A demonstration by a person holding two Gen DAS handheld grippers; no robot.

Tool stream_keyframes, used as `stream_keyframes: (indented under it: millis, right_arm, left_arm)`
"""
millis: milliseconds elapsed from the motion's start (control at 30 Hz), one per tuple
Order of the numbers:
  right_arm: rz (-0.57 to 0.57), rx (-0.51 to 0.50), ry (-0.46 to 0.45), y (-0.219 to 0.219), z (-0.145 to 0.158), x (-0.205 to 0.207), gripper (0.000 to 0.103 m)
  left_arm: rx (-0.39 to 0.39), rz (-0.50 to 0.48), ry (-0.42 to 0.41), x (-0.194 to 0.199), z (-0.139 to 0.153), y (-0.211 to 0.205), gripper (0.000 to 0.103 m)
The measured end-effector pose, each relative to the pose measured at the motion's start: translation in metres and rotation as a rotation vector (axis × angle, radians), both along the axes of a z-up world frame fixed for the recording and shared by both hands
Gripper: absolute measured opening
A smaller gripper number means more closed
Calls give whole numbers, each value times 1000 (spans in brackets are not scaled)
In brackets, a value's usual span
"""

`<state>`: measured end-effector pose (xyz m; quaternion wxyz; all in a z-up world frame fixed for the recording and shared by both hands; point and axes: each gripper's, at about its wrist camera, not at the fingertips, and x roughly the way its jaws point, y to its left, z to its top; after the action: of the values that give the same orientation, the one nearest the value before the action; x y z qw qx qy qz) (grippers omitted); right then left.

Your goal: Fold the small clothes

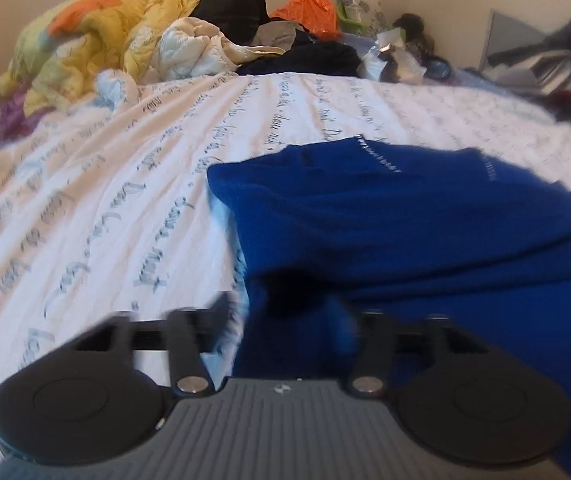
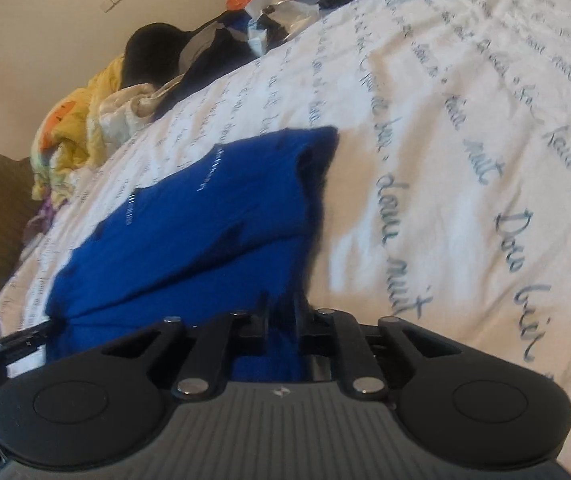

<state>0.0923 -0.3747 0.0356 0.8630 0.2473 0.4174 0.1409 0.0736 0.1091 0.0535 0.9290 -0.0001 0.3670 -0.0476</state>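
Observation:
A royal blue garment [image 1: 397,216] lies partly folded on the white bedspread with blue script [image 1: 125,184]. In the left wrist view my left gripper [image 1: 285,312] stands open at the garment's near left edge, with blue cloth between and over its blurred fingers. In the right wrist view the garment [image 2: 189,224] stretches away to the left. My right gripper [image 2: 281,320] is shut on the garment's near right edge, its fingers close together with blue cloth pinched between them. The left gripper's tip [image 2: 21,340] shows at the garment's left edge.
A heap of clothes and bedding lies at the far end of the bed: a yellow quilt [image 1: 85,36], a black item [image 1: 233,4], an orange bag [image 1: 309,8]. More clutter [image 1: 545,64] lies at the far right. The bedspread [image 2: 465,160] stretches right of the garment.

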Motion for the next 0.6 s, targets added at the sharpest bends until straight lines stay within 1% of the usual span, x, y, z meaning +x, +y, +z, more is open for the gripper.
stream_keyframes:
  millis: [33,67,100,133,167,200,233,267,300,333,367,400,433,500,533,567,600]
  right_arm:
    - [-1,0,-2,-2,2,-9,31]
    - [-12,-11,-10,-5,3,-19,33]
    - [-13,-6,-7,-7,2,-26,35]
    - [-3,4,16,-8,-2,-29,34]
    - [7,8,8,-8,-4,-31,34]
    - [10,6,-2,-5,-5,-33,33]
    - [14,17,-2,-3,-6,-32,25]
    - [29,17,9,0,-9,-30,6]
    - [38,-23,14,5,-11,-28,1]
    - [44,-60,-12,6,-11,-28,1]
    - [16,-52,-10,-2,-12,-27,1]
    - [-31,-33,-5,-15,-13,-27,1]
    - [-62,-8,-3,-25,-16,-28,1]
    - [-65,58,8,-35,-21,-31,2]
    - [-58,82,17,-34,-21,-34,5]
    - [-61,100,41,-32,-19,-40,6]
    - [-49,129,62,-30,-18,-47,17]
  left_arm:
    - [-35,5,-9,-11,2,5,91]
    - [-69,13,-12,-21,1,10,92]
    - [-105,21,15,-28,-2,15,86]
    - [-137,31,49,-30,-6,18,80]
    - [-154,49,67,-32,-10,20,66]
    - [-119,61,41,-35,-11,16,52]
    - [-66,70,27,-35,-11,11,43]
    - [-9,88,24,-33,-11,6,10]
    - [18,104,29,-30,-9,5,6]
    - [9,112,40,-28,-8,8,6]
    - [18,113,46,-27,-7,10,7]
    - [45,104,44,-28,-7,12,7]
    - [51,90,41,-29,-7,12,7]
    - [40,77,38,-34,-7,13,7]
    - [14,67,48,-37,-6,15,7]
    - [-30,60,67,-40,-4,18,16]
    - [-84,56,87,-46,-4,23,44]
